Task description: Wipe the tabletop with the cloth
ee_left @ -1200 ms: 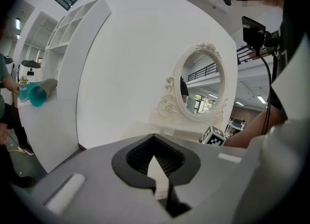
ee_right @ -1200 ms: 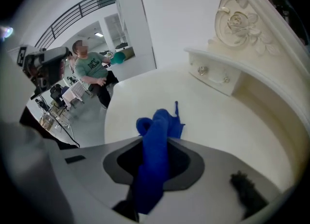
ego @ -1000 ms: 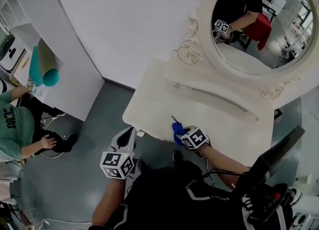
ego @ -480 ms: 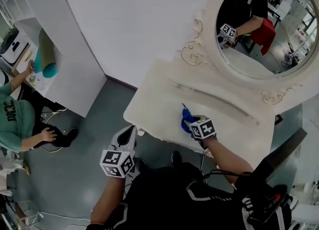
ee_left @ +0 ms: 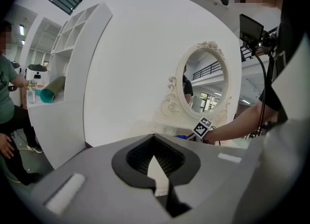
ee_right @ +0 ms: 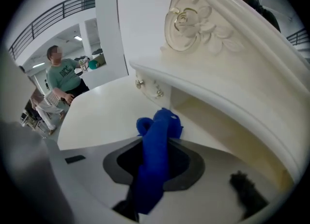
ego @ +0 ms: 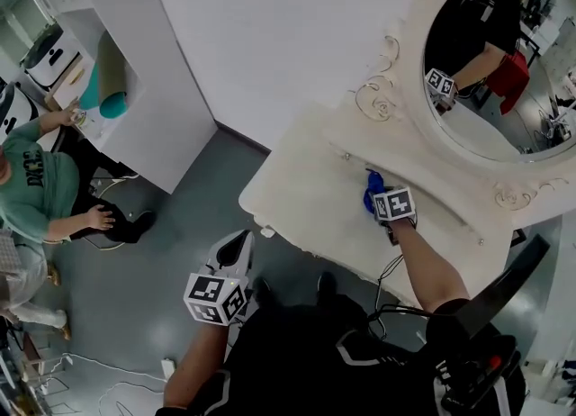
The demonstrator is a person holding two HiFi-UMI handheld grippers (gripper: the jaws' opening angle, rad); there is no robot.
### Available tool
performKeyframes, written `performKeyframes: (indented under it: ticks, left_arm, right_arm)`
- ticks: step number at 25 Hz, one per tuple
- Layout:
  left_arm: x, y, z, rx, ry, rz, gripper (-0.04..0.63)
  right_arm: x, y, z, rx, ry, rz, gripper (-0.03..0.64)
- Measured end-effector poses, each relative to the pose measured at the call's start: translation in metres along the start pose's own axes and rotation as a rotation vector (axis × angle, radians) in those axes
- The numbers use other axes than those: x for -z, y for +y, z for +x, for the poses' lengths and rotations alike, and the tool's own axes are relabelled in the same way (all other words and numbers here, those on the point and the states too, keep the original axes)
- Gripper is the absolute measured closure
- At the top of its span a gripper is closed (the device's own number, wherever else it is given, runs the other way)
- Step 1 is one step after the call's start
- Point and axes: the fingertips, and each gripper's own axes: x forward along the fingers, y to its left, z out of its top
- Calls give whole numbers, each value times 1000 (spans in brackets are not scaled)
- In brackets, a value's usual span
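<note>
Right gripper view, right hand-held gripper clamping bunched blue cloth, cream tabletop, left hand-held gripper closed

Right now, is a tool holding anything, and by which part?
The right tool is shut on the blue cloth, pinched partway along, with one bunched end poking out ahead. The left tool holds nothing.

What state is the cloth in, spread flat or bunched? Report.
Bunched. The blue cloth sits as a crumpled wad in the right gripper, not spread flat.
</note>
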Motion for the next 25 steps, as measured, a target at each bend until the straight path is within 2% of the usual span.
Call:
performKeyframes:
  ticks: [6, 10, 18, 22, 25]
  left_arm:
    - [3, -1, 4, 27, 4, 5, 588]
    - [0, -10, 15, 66, 6, 12, 588]
    - [-2, -37, 42, 130, 15, 37, 588]
    - [-2, -51, 51, 154, 24, 38, 588]
    - [-2, -60, 55, 153, 21, 38, 588]
  right_arm:
    - [28, 40, -12, -95, 76, -45, 512]
    - [53, 81, -30, -149, 87, -78, 512]
    - [105, 157, -65, -328, 116, -154, 512]
    - [114, 168, -71, -398, 131, -132, 512]
    - [93, 139, -66, -352, 76, -62, 512]
